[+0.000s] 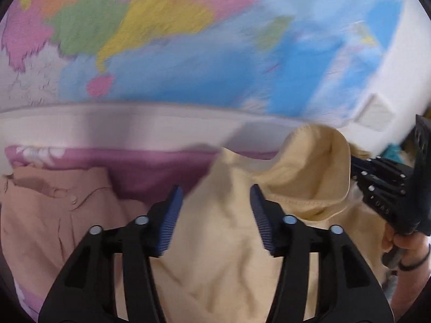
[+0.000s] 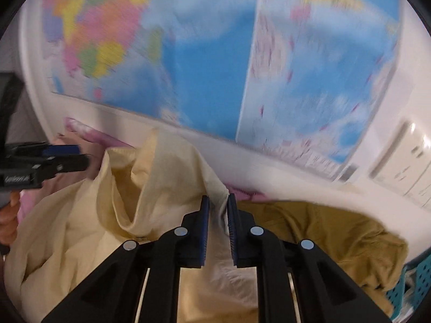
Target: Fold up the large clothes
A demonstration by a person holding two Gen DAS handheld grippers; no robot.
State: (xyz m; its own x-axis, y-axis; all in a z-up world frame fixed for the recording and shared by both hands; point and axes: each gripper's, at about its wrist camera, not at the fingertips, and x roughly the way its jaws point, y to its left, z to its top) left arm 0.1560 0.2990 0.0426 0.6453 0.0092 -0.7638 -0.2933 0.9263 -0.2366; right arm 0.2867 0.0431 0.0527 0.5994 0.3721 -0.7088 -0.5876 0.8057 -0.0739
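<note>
**Visitor:** So, where is the garment they are meant to fold?

**Onlooker:** It is a large cream garment [image 2: 80, 231], heaped and rumpled on what looks like a bed with a mauve floral bedcover [image 1: 150, 169], against a wall hung with a coloured world map [image 1: 188, 40]. None of it lies flat yet, so by my judgement the folding proper has not begun.

**Visitor:** And the two sets of tongs?

**Onlooker:** The right tongs [image 2: 218, 204] are clenched on a drawn-up ridge of the cream cloth; the fabric runs up from between the blue pads toward twelve o'clock. I take it this is a corner or hem, lifted so the piece can be spread.

**Visitor:** The left ones?

**Onlooker:** The left tongs [image 1: 216, 193] stand parted over the cream cloth. Fabric lies between and below the pads, but they do not press on it, so I call them released. Seen from the right camera they sit out at nine o'clock, well apart from the right pair, which suits stretching the cloth wide.

**Visitor:** Anything else nearby?

**Onlooker:** In the left camera, a peach buttoned shirt [image 1: 54, 215] lies at nine o'clock, beside the cream piece. In the right camera, an olive-brown garment [image 2: 336, 231] lies at three o'clock, with the edge of a teal perforated basket [image 2: 412, 282] at four. Both pictures are blurred, so finer detail is lost. The left pair will likely need a second corner before any spreading works.
</note>
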